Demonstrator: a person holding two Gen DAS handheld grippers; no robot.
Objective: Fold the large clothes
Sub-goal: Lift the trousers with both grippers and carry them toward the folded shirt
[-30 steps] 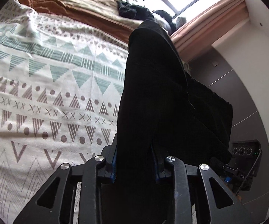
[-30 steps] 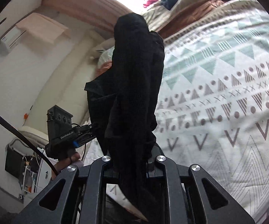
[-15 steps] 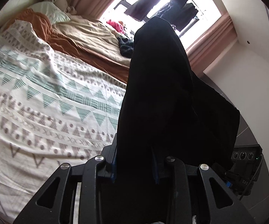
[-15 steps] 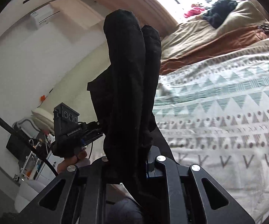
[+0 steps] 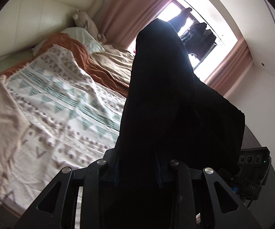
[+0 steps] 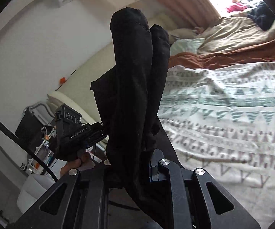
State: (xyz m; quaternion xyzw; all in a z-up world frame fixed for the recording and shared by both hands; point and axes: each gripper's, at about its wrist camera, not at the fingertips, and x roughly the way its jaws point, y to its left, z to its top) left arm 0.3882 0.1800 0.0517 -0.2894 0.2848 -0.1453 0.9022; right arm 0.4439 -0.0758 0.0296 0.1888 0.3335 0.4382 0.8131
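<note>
The left tool (image 5: 137,168) is clamped on a bunched black garment (image 5: 162,99), which rises above the patterned bedspread (image 5: 61,103) of the bed. Right of it, the right tool (image 6: 131,164) grips another bunch of the same black garment (image 6: 135,80), held off the patterned bedspread (image 6: 232,118), beside the left tool (image 6: 74,131).
</note>
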